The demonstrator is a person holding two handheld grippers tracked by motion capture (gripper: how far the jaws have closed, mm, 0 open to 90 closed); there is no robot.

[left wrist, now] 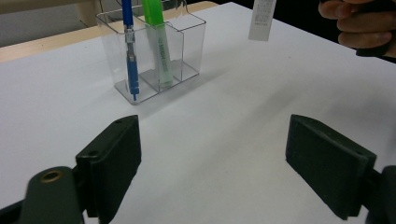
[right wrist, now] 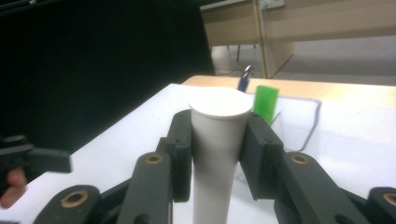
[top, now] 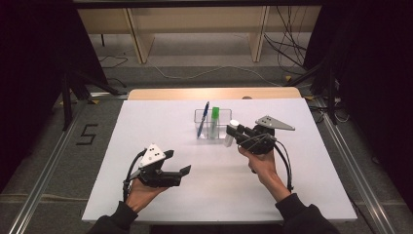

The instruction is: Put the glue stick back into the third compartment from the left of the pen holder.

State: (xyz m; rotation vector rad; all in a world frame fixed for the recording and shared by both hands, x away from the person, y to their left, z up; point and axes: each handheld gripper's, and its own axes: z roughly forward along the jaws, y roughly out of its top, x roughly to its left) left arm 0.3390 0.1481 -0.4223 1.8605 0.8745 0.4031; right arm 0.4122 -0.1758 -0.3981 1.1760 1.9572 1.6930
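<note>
The right gripper (top: 237,131) is clamped on a white tube (right wrist: 218,140) held upright just right of the clear holder (top: 212,127) at the table's (top: 146,204) far middle — its label print is too small to read. The left gripper (top: 178,163), near left, stands wide apart with nothing between. In the holder, a blue pen (left wrist: 130,60) and a green highlighter (left wrist: 159,51) marked "HIGH".

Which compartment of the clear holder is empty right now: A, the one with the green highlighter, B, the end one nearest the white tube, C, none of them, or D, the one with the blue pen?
B: in the clear holder, the blue pen and the green highlighter each fill a compartment, while the end one beside the white tube holds nothing.
</note>
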